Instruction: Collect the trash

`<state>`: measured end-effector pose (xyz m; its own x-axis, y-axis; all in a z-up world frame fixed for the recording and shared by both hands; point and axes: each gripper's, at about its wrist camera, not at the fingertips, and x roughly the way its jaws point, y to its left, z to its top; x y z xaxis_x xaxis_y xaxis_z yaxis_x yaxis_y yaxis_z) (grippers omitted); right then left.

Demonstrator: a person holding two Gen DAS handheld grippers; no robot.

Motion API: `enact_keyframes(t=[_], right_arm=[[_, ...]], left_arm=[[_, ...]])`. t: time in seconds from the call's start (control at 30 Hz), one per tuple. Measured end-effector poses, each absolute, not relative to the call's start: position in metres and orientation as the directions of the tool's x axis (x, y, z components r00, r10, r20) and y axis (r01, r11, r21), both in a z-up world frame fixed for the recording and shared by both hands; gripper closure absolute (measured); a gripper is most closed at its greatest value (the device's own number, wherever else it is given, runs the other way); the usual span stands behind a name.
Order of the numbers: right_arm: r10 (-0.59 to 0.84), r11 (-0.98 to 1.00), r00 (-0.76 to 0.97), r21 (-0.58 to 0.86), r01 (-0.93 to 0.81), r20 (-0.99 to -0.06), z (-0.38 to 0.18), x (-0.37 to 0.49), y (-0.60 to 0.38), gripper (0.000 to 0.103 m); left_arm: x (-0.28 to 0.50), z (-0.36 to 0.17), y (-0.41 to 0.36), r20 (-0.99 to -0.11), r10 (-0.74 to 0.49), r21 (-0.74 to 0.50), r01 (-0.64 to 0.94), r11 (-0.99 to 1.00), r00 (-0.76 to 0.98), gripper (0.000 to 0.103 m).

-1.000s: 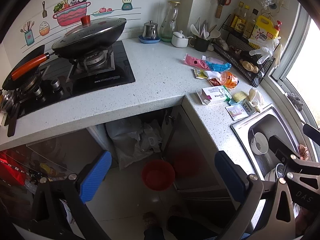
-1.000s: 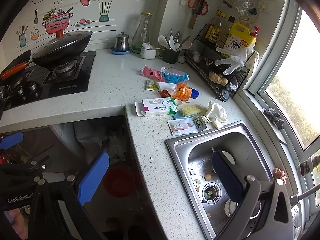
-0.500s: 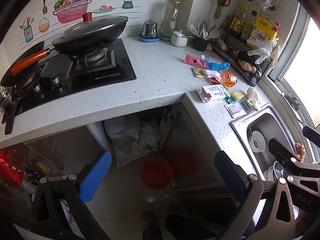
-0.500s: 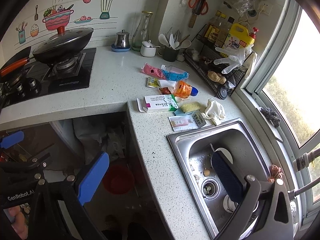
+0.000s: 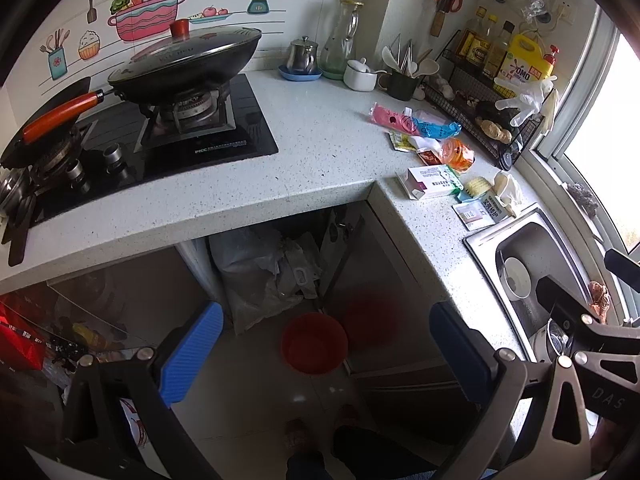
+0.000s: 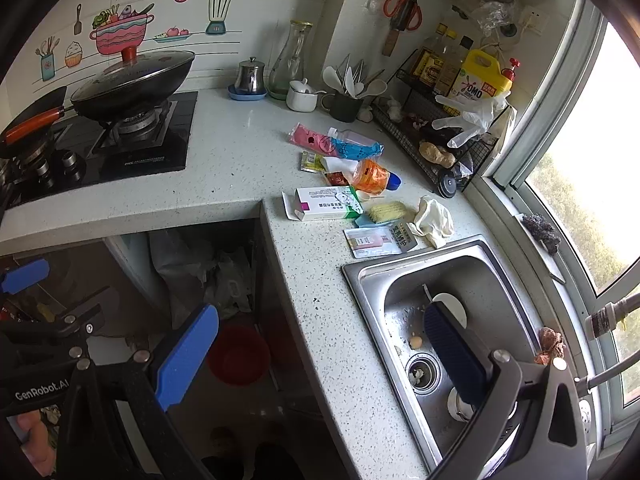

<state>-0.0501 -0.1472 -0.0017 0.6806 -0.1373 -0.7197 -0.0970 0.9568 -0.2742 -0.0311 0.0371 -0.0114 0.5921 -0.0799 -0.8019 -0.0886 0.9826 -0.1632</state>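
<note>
Your speckled countertop (image 6: 240,160) wraps the corner, with the steel sink (image 6: 460,280) at its right end and the lidded wok (image 5: 188,68) on the stove. The trash lies scattered on the counter between corner and sink: a white carton (image 6: 326,203), a pink wrapper (image 6: 310,139), an orange bottle (image 6: 374,176), a flat sachet (image 6: 372,242). A red bin (image 5: 314,343) sits on the floor below. Your left gripper (image 5: 320,348) and right gripper (image 6: 316,356) both hold their fingers spread wide, empty, well short of the litter.
</note>
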Motion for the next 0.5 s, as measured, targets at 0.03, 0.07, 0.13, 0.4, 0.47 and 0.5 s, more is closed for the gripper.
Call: enact_keyframes(t=[0.03,0.07,0.13,0.4,0.47,0.5], right_arm=[[-0.138,0.956,0.679,-0.275,-0.098,-0.721,-0.0021,-0.0503,-0.1463,0.000],[-0.138,0.956,0.679,-0.277,-0.099,-0.721,-0.0023,-0.0504,-0.1457,0.000],[-0.139,0.956,0.676,-0.276,-0.100,-0.724,-0.0024,-0.0501,-0.1448,0.000],[-0.144,0.956,0.673,-0.277,-0.094,-0.726,-0.0037,-0.0510,-0.1424,0.000],[-0.147,0.957,0.672,-0.277,-0.090,-0.725,-0.0040,-0.0516,-0.1422,0.000],[-0.148,0.957,0.672,-0.277,-0.088,-0.725,-0.0040,-0.0519,-0.1419,0.000]], left_arm=[[-0.0308,-0.0116,0.0375,-0.803,-0.081,-0.165,-0.090,0.982,0.591,0.000],[-0.0311,-0.0117,0.0379,-0.802,-0.080,-0.164,-0.090,0.982,0.591,0.000],[-0.0318,-0.0120,0.0391,-0.803,-0.078,-0.162,-0.089,0.983,0.591,0.000],[-0.0316,-0.0130,0.0406,-0.804,-0.085,-0.165,-0.083,0.983,0.588,0.000],[-0.0318,-0.0130,0.0409,-0.803,-0.087,-0.165,-0.078,0.983,0.589,0.000],[-0.0317,-0.0128,0.0405,-0.802,-0.088,-0.164,-0.076,0.984,0.590,0.000]])
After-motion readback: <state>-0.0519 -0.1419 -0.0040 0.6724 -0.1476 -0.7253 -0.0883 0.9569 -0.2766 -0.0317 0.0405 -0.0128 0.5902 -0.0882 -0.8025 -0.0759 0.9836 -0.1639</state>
